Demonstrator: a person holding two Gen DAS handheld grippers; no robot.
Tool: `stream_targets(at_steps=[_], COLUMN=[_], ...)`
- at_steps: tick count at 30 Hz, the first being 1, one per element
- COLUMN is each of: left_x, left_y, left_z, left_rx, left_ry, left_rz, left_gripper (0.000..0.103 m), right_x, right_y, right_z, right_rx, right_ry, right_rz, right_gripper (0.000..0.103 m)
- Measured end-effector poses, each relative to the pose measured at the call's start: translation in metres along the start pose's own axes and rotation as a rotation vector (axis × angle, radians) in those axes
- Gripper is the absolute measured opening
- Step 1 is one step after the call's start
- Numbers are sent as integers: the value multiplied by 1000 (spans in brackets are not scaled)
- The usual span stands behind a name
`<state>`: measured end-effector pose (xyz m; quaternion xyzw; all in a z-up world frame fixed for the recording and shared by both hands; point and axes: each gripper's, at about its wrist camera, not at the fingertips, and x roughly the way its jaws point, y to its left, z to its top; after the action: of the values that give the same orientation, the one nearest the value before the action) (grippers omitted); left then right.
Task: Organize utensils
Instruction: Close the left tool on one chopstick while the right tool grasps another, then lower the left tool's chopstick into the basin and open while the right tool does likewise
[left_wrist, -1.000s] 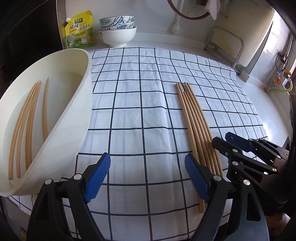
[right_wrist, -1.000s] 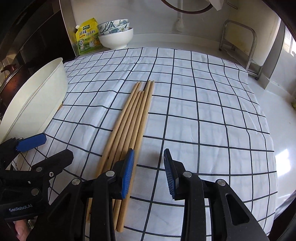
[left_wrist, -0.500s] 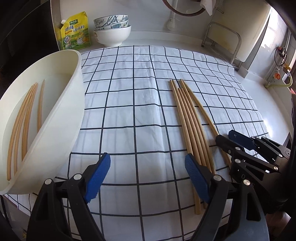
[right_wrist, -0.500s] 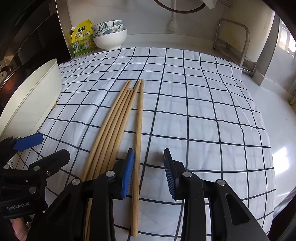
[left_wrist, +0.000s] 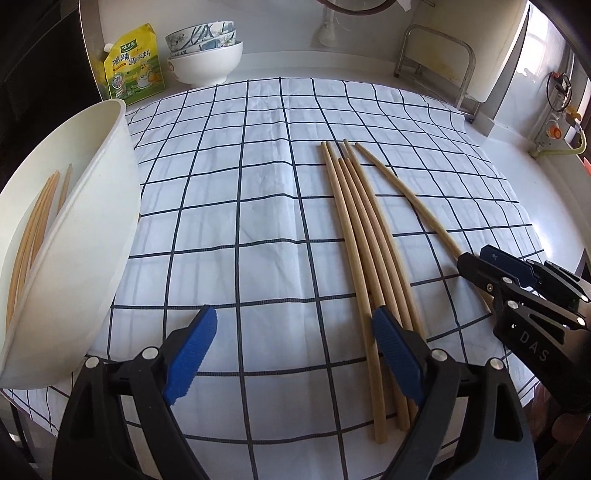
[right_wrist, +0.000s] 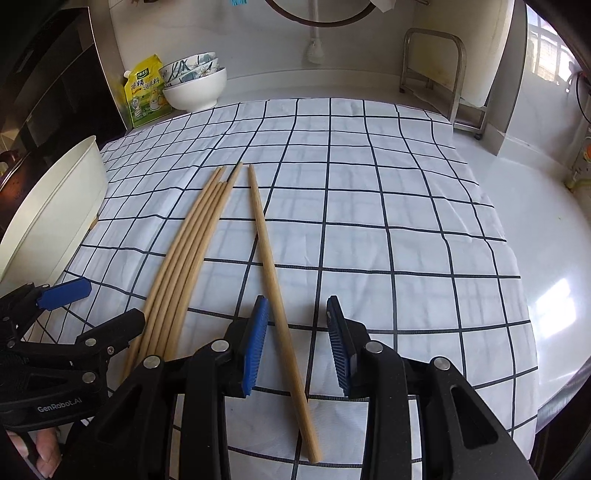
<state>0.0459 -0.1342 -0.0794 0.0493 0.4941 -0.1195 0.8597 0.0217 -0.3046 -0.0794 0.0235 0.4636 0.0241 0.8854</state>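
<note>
**Chopsticks partly sorted**

Left wrist view: several chopsticks (left_wrist: 33, 229) are already laid in the white tub (left_wrist: 92, 236) at far left; a bundle (left_wrist: 365, 240) is left on the checked cloth (left_wrist: 240, 206). The left gripper (left_wrist: 291, 354) is seen opening, empty.

Right wrist view: one chopstick (right_wrist: 273, 266), split from the bundle, is straddled ungripped by the part-open right gripper (right_wrist: 295, 347). Open cloth is left rightward, up to its edge.

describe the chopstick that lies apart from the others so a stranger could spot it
Start at the white checked cloth with dark grid lines. Right of the four bunched chopsticks lies the lone chopstick. It alone touches none of them and runs between the blue pads of the right hand-held gripper.
</note>
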Motion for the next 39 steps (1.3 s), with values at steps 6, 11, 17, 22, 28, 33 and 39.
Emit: stream_targets(at_steps=[6,11,17,22,28,33,39], left_x=[2,9,14,13,10,4,-21], left_y=[1,3,4,-1,-8,2,6], left_z=[1,9,18,22,22,20,19], left_rx=[15,13,0,17,52,4,-4], left_ry=[-7,-13,-21,-25,-17,-16,-59], left_rz=[39,70,62,27,0,-51,-89], left_gripper=[89,89,83,59,11,7,7], right_x=[1,6,12,14,14,10,-13], right_y=[-1,3,10,18,30,28,30], right_z=[1,7,14,13,11,10,11], right_rx=[-2,-23,-62,-106,-158,-119,-62], right_ry=[0,5,-7,-17,-14,-13,-61], right_rz=[6,11,-16,-23,-9,29,54], right_gripper=[32,32,32,32,7,6,6])
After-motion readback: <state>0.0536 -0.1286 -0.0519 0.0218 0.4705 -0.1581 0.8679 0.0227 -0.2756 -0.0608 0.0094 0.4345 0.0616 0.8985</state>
